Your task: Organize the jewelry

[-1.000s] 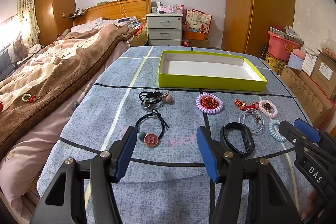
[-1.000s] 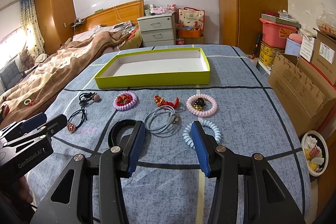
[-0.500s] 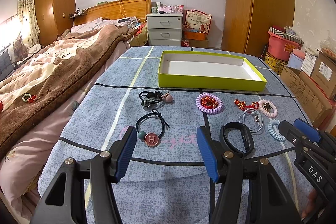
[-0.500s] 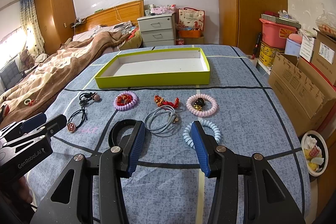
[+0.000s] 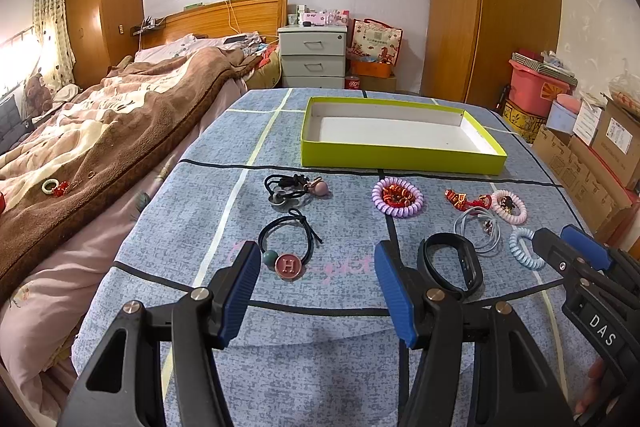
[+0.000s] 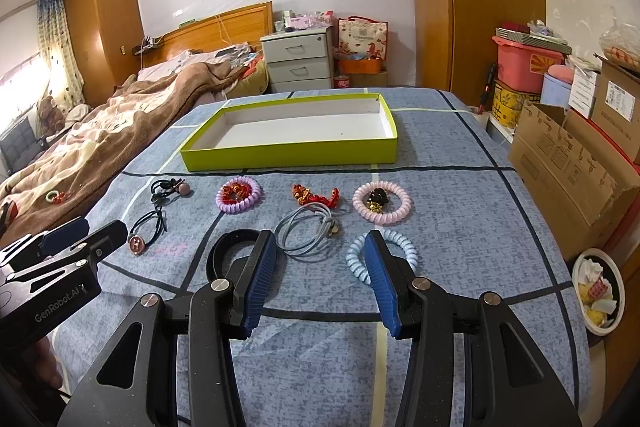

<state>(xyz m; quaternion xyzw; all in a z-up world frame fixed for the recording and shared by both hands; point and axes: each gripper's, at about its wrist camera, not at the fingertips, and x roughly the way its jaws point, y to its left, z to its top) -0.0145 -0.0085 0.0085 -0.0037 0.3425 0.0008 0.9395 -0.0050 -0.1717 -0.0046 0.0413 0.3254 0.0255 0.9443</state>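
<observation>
Between the wide-spread jaws of the left gripper [image 5: 316,291], apart from both, lies the H-charm hair tie [image 5: 289,265].

Blue plaid tbl cloth [image 6: 460,195], green box [image 6: 288,151], hair ties, coil bands, blk bracelet [image 6: 224,251]

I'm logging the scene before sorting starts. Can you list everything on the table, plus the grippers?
Tray: 1, lime green, far side, nothing inside.
Spiral ties: 3; purple, pink, pale blue.
Black ties: 2; H charm, pink bead, left.
Red-gold ornament: 1, centre.
Grey cords: 1 bundle, centre.
Black band: 1, near edge.
Left gripper: open, holding nothing.
Right gripper: open, holding nothing.
</observation>
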